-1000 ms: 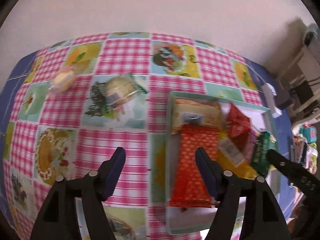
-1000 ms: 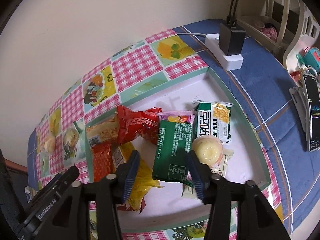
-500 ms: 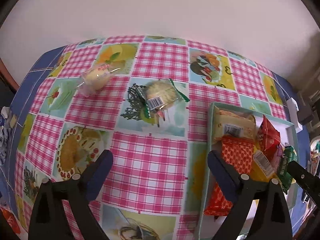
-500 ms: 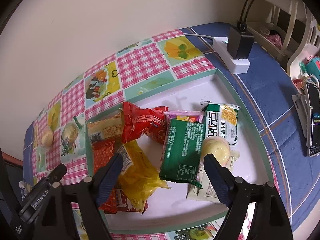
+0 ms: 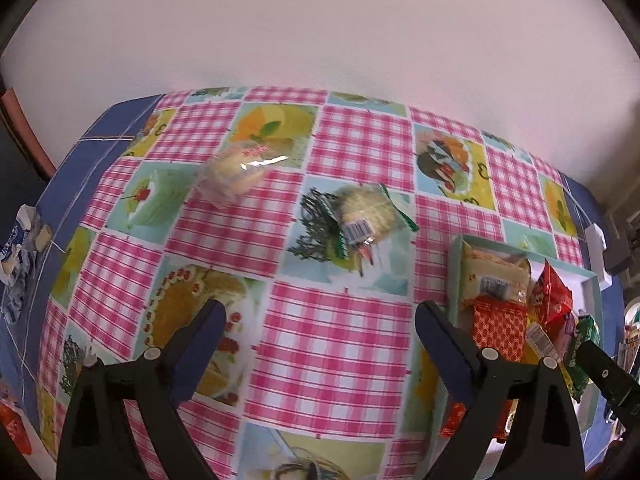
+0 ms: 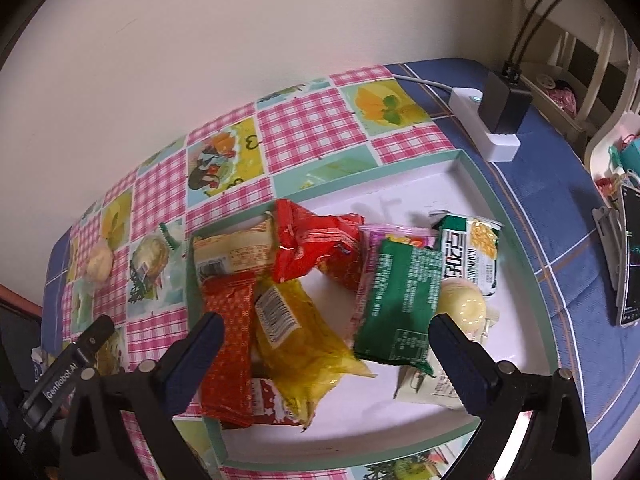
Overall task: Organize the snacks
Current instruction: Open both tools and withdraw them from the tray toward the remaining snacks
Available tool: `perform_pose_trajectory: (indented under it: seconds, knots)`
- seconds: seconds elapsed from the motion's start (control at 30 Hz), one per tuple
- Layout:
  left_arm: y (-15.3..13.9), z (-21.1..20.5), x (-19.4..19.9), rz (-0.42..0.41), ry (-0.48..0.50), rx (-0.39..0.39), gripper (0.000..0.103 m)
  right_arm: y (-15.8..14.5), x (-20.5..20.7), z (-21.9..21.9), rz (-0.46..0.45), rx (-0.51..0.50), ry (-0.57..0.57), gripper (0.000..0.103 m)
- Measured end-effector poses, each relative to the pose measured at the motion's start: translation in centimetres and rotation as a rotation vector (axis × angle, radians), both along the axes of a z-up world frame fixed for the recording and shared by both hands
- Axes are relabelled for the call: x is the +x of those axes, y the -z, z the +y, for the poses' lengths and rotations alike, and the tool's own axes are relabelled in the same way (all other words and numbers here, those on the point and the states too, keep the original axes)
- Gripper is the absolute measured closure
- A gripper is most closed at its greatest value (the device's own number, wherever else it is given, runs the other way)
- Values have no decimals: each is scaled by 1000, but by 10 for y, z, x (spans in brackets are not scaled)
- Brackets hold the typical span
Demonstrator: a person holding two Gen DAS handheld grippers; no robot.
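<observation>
A white tray with a teal rim (image 6: pixel 516 216) holds several snacks: a green packet (image 6: pixel 400 300), a yellow packet (image 6: pixel 304 336), an orange patterned packet (image 6: pixel 228 344), a red packet (image 6: pixel 316 248) and a pale round cake (image 6: pixel 464 308). My right gripper (image 6: pixel 325 322) hovers above them; its jaws are opening and grip nothing. On the checked tablecloth outside the tray lie a clear-wrapped round cake (image 5: pixel 366 216) and a wrapped pale bun (image 5: pixel 236 172). My left gripper (image 5: pixel 320 312) stands open and empty over the cloth, nearer to me than both, with the tray's rim (image 5: pixel 454 276) at its right finger.
A white power strip with a black adapter (image 6: pixel 496 120) lies behind the tray on the blue cloth. A phone (image 6: pixel 630 256) rests at the far right. Crumpled wrappers (image 5: pixel 20 248) sit at the table's left edge. A plain wall backs the table.
My left gripper has swung left, off the tray and over the checked cloth, and its jaws have widened. The right gripper's jaws have spread wide above the tray's snacks.
</observation>
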State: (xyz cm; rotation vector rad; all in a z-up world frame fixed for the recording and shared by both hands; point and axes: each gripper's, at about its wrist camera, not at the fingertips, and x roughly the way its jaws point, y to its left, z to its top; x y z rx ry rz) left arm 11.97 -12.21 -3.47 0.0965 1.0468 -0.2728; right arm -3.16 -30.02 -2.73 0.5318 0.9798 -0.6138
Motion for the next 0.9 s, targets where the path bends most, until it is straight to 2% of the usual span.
perform_pose_trajectory:
  seconds: [0.33,0.67,0.9]
  knots:
    - [-21,68,27,-106,-118,-41,7,-6,29,43,-51,-7,-102,0]
    - [-13,143,51,-63,-258,5,7,4,65,101,-43,-31,-256,0]
    - [-9,157,61,-37,-248,17,7,15,87,129,-15,-35,-332,0]
